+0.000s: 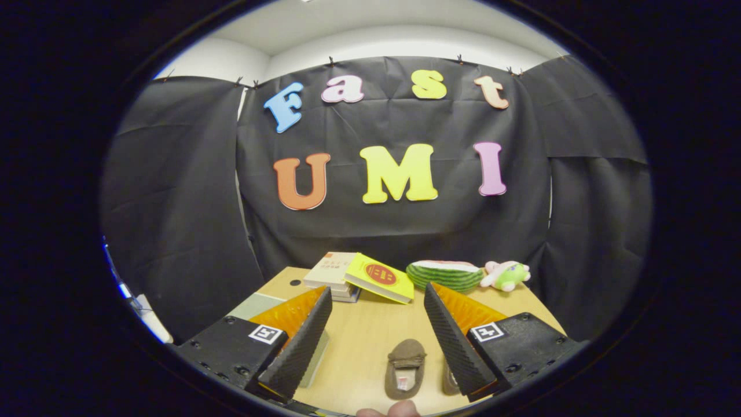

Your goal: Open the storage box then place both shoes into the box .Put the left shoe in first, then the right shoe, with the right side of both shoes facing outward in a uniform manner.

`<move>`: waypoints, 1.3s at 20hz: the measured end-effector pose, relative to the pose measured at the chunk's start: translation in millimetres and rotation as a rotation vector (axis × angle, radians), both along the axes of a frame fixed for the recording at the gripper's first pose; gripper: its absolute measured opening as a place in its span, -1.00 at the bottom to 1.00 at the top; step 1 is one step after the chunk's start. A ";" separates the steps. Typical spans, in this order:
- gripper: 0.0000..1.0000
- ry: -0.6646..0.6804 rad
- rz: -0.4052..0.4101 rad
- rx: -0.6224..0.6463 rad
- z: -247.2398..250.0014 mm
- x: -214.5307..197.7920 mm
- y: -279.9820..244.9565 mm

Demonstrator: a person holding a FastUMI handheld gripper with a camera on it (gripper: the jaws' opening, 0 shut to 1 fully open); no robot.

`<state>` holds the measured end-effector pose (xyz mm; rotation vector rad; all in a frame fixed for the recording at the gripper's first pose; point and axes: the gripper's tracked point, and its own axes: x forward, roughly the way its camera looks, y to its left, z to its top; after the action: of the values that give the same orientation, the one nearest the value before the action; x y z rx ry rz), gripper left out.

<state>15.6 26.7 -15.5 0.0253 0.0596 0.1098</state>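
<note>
Hand-held gripper [376, 336] hovers wide apart and empty above the desk [365, 330], framing a brown shoe [405, 368] near the front edge, apparently lining up a grasp.

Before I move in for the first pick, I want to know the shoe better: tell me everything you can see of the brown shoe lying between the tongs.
The brown shoe is a small, soft-looking slipper of suede-like fabric with a strap across its top. It lies flat on the wooden table, sole down, opening up, showing a pale insole with a small red mark. It rests between the open tongs, nearer the right finger, touching neither. A second shoe's edge peeks out behind that finger.
</note>
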 end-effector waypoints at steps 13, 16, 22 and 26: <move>1.00 0.316 0.342 0.048 -98.7 8.8 107.4; 1.00 0.404 0.377 0.075 -127.6 12.8 122.2; 1.00 0.621 0.409 0.237 -185.3 17.4 142.0; 0.97 0.722 0.408 0.335 -203.9 31.4 154.0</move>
<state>47.0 180.7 -219.4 0.3885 0.7692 0.5147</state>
